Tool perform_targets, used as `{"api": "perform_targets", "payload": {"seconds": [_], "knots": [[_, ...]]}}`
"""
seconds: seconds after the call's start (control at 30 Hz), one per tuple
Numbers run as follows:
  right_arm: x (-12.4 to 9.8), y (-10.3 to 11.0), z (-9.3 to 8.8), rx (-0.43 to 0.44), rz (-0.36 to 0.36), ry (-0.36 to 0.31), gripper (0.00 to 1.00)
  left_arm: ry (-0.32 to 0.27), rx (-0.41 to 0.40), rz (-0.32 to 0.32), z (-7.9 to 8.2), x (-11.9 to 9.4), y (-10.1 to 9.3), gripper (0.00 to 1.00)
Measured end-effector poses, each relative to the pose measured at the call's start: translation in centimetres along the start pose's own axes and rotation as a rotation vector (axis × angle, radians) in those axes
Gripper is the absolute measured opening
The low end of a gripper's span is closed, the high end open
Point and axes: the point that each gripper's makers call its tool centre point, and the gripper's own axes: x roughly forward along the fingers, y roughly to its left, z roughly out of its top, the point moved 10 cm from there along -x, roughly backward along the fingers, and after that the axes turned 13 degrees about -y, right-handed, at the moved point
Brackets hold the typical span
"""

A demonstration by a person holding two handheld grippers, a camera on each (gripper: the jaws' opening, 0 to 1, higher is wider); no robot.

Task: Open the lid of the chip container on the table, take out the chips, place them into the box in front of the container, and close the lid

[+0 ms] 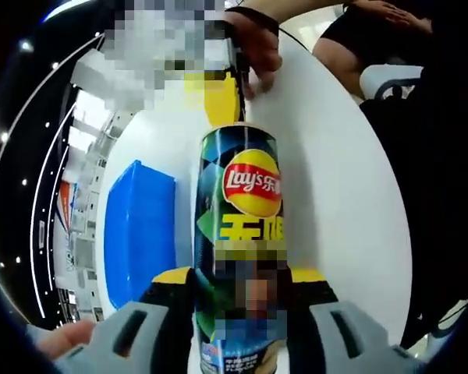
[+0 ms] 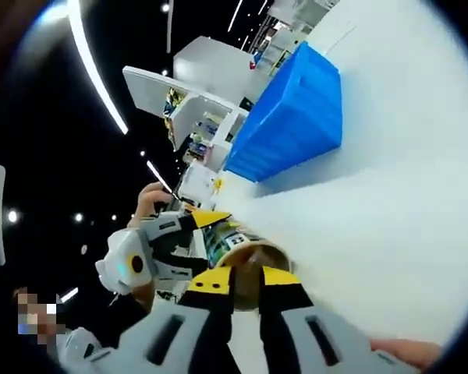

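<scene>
At the left of the left gripper view sits the blue box [image 1: 139, 230] on the white table [image 1: 335, 195]; I can't see inside it. At centre my left tool [image 1: 238, 308] is clamped around the chip container [image 1: 239, 202]. In the right gripper view my right tool [image 2: 248, 290] grips the container's rim, lower centre. I judge the task barely started: no chips moved yet.

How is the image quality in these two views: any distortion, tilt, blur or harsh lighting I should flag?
Left gripper view: strong fisheye bending at the edges, Lay's chip can sharp, white table bright but not blown out. Right gripper view: heavily rolled, blue box slanted, ceiling lights streak across a dark background, can's open end slightly soft.
</scene>
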Motion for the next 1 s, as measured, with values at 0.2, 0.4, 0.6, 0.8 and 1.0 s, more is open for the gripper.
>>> {"api": "perform_targets", "payload": {"seconds": [0.2, 0.4, 0.6, 0.8, 1.0], "knots": [[0.7, -0.1, 0.2, 0.000, -0.023, -0.020, 0.12, 0.033, 0.006, 0.024, -0.5, 0.2, -0.1, 0.46], [1.5, 0.2, 0.7, 0.047, -0.069, -0.012, 0.02, 0.023, -0.015, 0.028, -0.6, 0.0, -0.2, 0.46], [1.4, 2.8, 1.9, -0.226, -0.310, 0.056, 0.00, 0.033, -0.013, 0.030, -0.5, 0.1, -0.3, 0.46], [2.1, 5.2, 1.6, -0.554, -0.512, 0.096, 0.00, 0.024, -0.013, 0.039, -0.4, 0.1, -0.4, 0.46], [1.4, 5.6, 1.6, -0.677, -0.601, 0.123, 0.00, 0.013, -0.018, 0.050, -0.6, 0.0, -0.5, 0.46]]}}
